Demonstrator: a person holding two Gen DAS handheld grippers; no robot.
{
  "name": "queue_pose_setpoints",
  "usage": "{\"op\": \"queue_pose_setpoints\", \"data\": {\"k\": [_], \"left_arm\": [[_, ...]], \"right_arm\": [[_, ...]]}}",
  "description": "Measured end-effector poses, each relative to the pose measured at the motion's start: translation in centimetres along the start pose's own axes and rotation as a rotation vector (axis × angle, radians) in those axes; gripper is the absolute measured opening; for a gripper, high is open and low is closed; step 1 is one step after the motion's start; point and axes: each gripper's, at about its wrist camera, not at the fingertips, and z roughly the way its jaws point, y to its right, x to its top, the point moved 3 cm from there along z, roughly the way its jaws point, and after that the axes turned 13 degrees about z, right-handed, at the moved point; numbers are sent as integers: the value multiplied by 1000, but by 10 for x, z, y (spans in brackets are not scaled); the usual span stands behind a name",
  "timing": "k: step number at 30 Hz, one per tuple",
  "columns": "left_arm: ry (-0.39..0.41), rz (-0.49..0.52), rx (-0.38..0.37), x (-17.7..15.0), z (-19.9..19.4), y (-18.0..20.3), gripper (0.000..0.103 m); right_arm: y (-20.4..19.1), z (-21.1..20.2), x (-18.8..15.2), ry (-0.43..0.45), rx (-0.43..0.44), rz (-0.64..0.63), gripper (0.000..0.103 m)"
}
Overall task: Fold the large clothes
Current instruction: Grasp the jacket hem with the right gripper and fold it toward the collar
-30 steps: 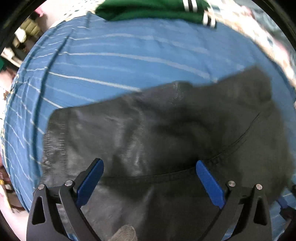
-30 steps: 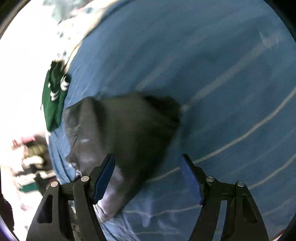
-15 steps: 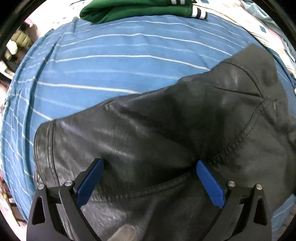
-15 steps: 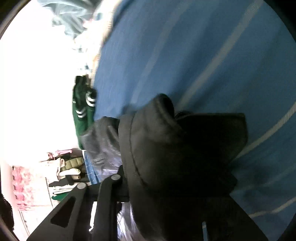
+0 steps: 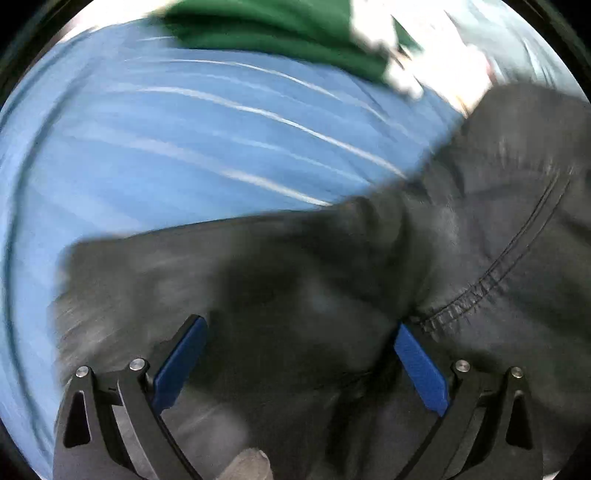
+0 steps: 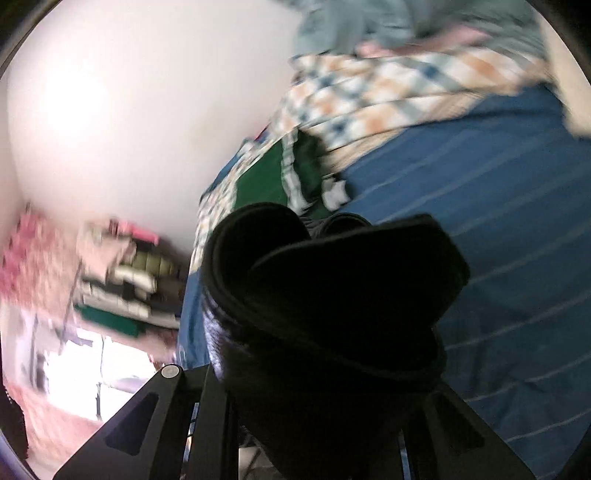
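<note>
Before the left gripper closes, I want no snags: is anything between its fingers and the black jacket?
Nothing visible. The left gripper hangs open right over the black jacket, with only jacket between its fingers.

No readable text, label, brand, number or sign shows in either view.

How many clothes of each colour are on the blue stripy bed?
Black: 1, the black leather garment, one end bunched in the right gripper, whose jaws are closing on it.
Green: 1, the folded green garment with white stripes.
Grey-blue: 1, a crumpled grey-blue cloth, too blurred to name.
Total: 3
</note>
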Motion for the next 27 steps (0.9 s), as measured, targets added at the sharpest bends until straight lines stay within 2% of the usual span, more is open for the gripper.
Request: {"op": "queue_pose_setpoints", "data": {"k": [2, 4, 7, 9, 12, 15, 17, 19, 20, 21, 23, 25, 27], "left_arm": [[94, -142, 143, -32, -59, -49, 103], [111, -214, 242, -61, -95, -87, 103], [73, -360, 336, -121, -133, -147, 103], [27, -427, 384, -154, -141, -182, 103], [-28, -510, 434, -194, -143, -208, 103], [-42, -561, 452, -214, -145, -228, 103], [-36, -575, 441, -217, -147, -231, 103], [-28, -580, 417, -216, -148, -229, 103], [-19, -577, 404, -215, -153, -227, 103], [-11, -575, 393, -216, -155, -229, 103], [10, -578, 367, -222, -168, -221, 103], [22, -592, 337, -224, -175, -214, 103], [32, -610, 313, -225, -178, -209, 103]], "right_arm": [[-33, 15, -18, -49, -10, -81, 18], [-60, 34, -47, -120, -9, -153, 18], [-85, 78, -103, -254, 19, -195, 19], [-94, 111, -140, -335, 15, -215, 19], [-89, 158, -209, -466, -40, -257, 19], [-62, 210, -272, -591, -164, -310, 19], [-44, 232, -297, -653, -247, -343, 20], [-46, 234, -304, -666, -277, -366, 22], [-51, 227, -305, -671, -278, -387, 29], [-60, 220, -301, -689, -264, -406, 52], [-79, 203, -292, -750, -249, -427, 76], [-92, 176, -282, -805, -218, -450, 78], [-99, 151, -265, -812, -193, -436, 78]]}}
